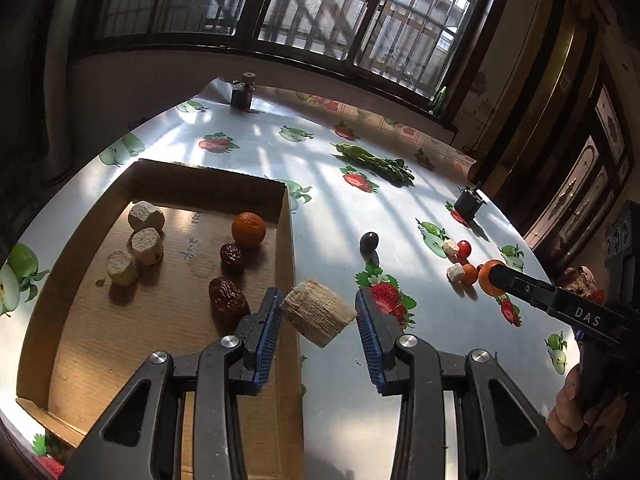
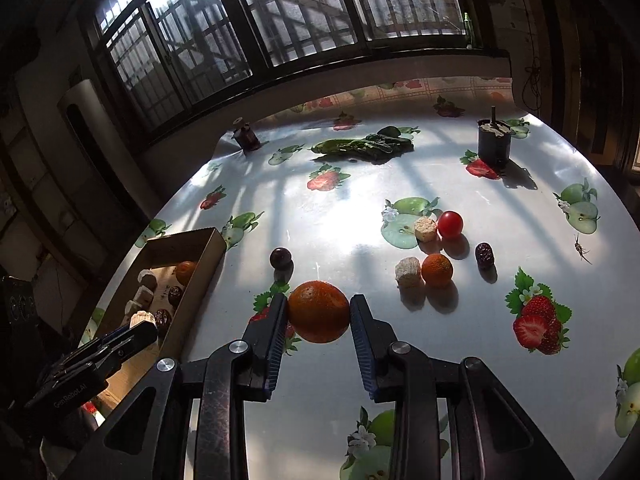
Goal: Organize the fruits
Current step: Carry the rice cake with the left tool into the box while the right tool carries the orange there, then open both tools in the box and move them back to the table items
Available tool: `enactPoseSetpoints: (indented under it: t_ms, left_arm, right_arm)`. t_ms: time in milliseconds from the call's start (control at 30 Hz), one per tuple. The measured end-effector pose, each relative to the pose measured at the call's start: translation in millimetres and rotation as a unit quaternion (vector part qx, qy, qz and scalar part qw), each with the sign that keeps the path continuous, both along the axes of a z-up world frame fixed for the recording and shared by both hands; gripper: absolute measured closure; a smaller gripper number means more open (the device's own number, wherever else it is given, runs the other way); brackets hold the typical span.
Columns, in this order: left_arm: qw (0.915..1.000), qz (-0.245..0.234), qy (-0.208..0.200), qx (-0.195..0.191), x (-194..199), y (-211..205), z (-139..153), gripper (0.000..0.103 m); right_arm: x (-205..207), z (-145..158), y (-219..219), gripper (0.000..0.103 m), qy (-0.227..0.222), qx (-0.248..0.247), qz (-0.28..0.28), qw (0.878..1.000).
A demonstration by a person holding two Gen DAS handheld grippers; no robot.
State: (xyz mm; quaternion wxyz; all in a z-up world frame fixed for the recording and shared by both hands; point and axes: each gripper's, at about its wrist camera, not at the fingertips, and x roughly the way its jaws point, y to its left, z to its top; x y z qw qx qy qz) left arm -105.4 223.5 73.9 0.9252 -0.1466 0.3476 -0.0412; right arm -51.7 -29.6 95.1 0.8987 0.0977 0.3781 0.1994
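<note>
My left gripper [image 1: 318, 314] is shut on a beige sugarcane chunk [image 1: 318, 317], held over the right wall of the cardboard box [image 1: 289, 240]. In the box lie three beige chunks [image 1: 146, 216], two red dates [image 1: 227, 298] and a small orange [image 1: 248, 229]. My right gripper [image 2: 319, 316] is shut on an orange [image 2: 319, 311] above the table. It also shows in the left wrist view [image 1: 491, 278]. On the table remain a dark plum [image 2: 280, 258], a cherry tomato [image 2: 450, 224], a small orange [image 2: 437, 269], two beige chunks [image 2: 408, 271] and a dark date [image 2: 484, 255].
The table has a shiny fruit-print cloth [image 2: 360, 220]. Leafy greens [image 2: 364, 144] lie at the back. A dark cup [image 2: 494, 142] stands back right, a small dark jar [image 2: 246, 136] back left. A window wall is behind.
</note>
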Motion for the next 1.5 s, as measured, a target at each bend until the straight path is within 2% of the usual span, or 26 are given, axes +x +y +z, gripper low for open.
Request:
enactPoseSetpoints:
  t_ms: [167,267,433,567,733,933,1033,1200,1333,1400,1500]
  left_arm:
    - [0.9956,0.085,0.033,0.023,-14.0,61.8,-15.2,0.066]
    - [0.9908,0.118,0.054,0.041,-17.1,82.3,-26.6,0.066]
    - [0.9861,0.136,0.085,0.043,-12.9,103.7,-42.9,0.066]
    - [0.984,0.141,0.103,0.035,-5.6,110.7,-52.4,0.066]
    - [0.9835,0.141,0.11,0.027,-0.9,114.1,-55.8,0.066]
    - [0.9833,0.148,0.105,0.018,-4.8,118.2,-50.7,0.066]
    - [0.983,0.156,0.095,0.022,-8.6,118.0,-43.4,0.062]
    - [0.9818,0.171,0.072,0.042,-16.3,112.5,-25.2,0.045]
    - [0.9795,0.179,0.062,0.067,-20.3,104.4,-13.4,0.037]
    - [0.9784,0.18,0.06,0.083,-20.7,98.9,-8.7,0.028]
    - [0.9779,0.175,0.054,0.1,-22.6,88.7,-2.3,0.025]
  right_arm:
    - [-8.4,-6.4,83.6,0.068,0.01,-0.012,0.087,0.996]
    - [-14.4,-16.5,128.5,0.068,0.013,-0.031,0.13,0.991]
    - [-18.2,-35.9,184.8,0.068,0.021,-0.07,0.178,0.981]
    - [-14.7,-52.7,207.4,0.068,0.032,-0.097,0.191,0.976]
    - [-6.9,-67.5,220.4,0.068,0.042,-0.117,0.198,0.972]
    - [-7.2,-69.1,231.6,0.067,0.021,-0.138,0.198,0.97]
    - [-7.6,-67.9,231.6,0.067,0.018,-0.136,0.199,0.97]
    - [-13.0,-59.5,226.7,0.067,0.015,-0.117,0.199,0.973]
    - [-17.6,-51.0,217.0,0.067,0.007,-0.106,0.189,0.976]
    - [-19.5,-47.2,210.0,0.066,0.006,-0.099,0.181,0.978]
    - [-21.7,-41.7,197.6,0.063,0.002,-0.092,0.168,0.982]
